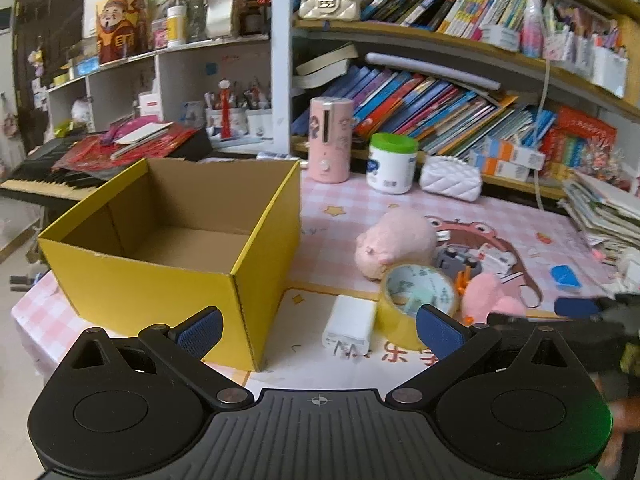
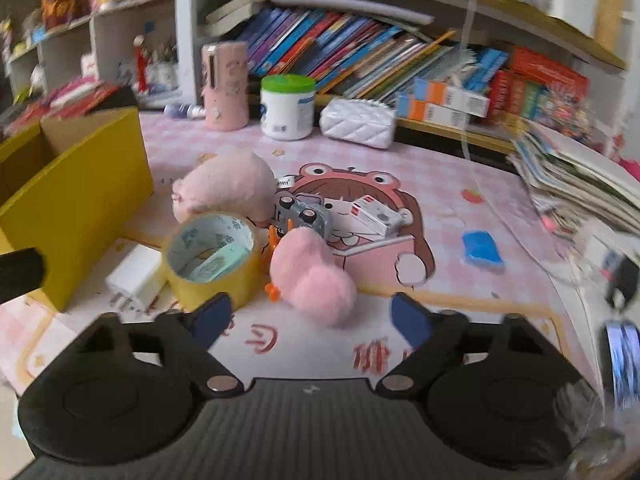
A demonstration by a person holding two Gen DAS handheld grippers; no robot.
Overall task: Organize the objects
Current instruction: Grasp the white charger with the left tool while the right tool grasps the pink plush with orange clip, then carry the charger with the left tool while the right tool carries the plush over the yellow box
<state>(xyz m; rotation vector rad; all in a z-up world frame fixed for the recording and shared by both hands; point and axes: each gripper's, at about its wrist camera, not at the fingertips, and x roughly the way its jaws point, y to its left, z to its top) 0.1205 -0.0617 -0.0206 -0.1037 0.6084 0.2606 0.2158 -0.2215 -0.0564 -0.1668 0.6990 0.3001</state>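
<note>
An empty yellow cardboard box (image 1: 168, 248) stands on the left of the table; it also shows in the right wrist view (image 2: 76, 200). Beside it lie a white charger (image 1: 349, 326), a yellow tape roll (image 1: 416, 300), a pink pig plush (image 1: 396, 242), a pink fluffy toy (image 2: 312, 276), a grey toy car (image 2: 306, 214), a small white box (image 2: 376, 216) and a blue eraser (image 2: 482, 248). My left gripper (image 1: 320, 330) is open and empty, just before the charger and the box corner. My right gripper (image 2: 310, 316) is open and empty, close in front of the pink fluffy toy.
A pink cylinder (image 1: 331, 140), a green-lidded white jar (image 1: 392, 162) and a white quilted purse (image 1: 450, 178) stand at the back. Bookshelves rise behind. A stack of papers (image 2: 580, 184) lies on the right. A keyboard (image 1: 44, 182) is at the far left.
</note>
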